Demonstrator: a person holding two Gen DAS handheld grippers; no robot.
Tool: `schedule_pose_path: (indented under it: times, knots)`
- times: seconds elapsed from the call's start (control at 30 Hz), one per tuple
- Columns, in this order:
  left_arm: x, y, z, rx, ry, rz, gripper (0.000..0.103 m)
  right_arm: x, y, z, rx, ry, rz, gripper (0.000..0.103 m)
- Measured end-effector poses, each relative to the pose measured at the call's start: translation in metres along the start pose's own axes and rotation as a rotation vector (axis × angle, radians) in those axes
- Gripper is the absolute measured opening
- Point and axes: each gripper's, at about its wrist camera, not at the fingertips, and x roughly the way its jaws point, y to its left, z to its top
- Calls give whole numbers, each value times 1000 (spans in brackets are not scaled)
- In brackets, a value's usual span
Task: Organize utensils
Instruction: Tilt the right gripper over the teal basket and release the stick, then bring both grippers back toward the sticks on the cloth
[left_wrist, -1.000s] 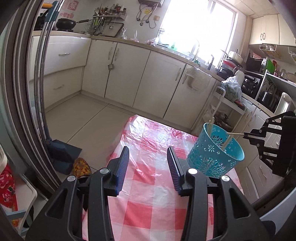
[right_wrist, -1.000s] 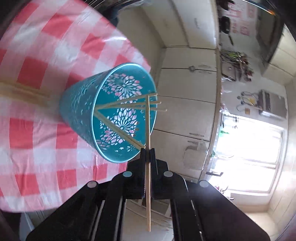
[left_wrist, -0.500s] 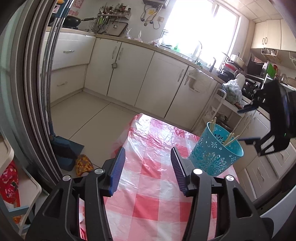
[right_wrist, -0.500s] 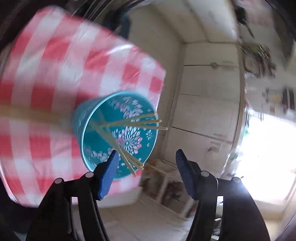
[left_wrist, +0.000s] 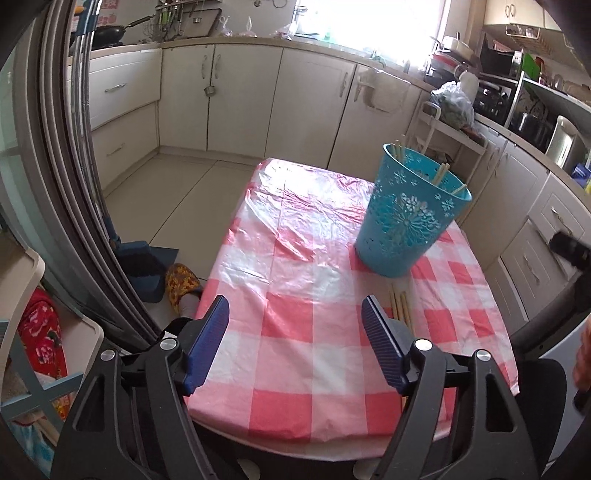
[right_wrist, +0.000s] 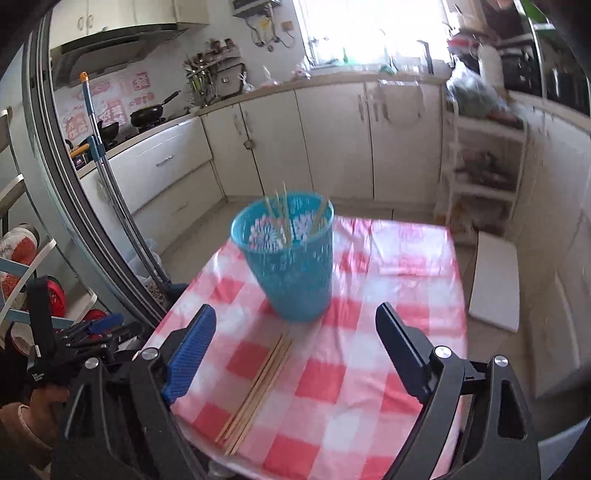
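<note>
With both tongs, left (left_wrist: 295, 341) and right (right_wrist: 295, 349), just spread wider and empty, I should pinch one chopstick from the bundle (right_wrist: 258, 384) lying before the basket (right_wrist: 291, 254) on the table (right_wrist: 406, 295).

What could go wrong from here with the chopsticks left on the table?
1. The loose chopsticks lie bunched, their near ends at the edge of the table; a nudge may roll some off.
2. The blue basket looks light; bumping it with the open right hand-held gripper might tip it and the chopsticks inside.
</note>
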Motion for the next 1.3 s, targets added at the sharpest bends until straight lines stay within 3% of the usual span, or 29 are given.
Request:
schedule_pose_path:
  times: [0.03,0.1,0.2,0.33,0.53,0.83,1.3]
  knots:
    - [-6,-5,-3,12,-1,-2,71,1,1,-16,27,15,10,77]
    - [-21,-17,-10,45,-14,-1,74,0,3,-39,72,34,18,57]
    - [-45,-29,-21,88,-38,9,80,-4,8,-63,146,33,51,41]
    - [-60,-32,-33,111,-38,16,83,2,18,-81,120,80,36,39]
    - [-48,-24,-46,92,32,19,83,47,25,-102,114,170,14,34]
    - [-17,-24,-39,105,85,44,83,113,4,-81,184,189,-58,29]
    - [16,-25,-42,116,147,62,84,138,4,-78,162,213,-79,29]
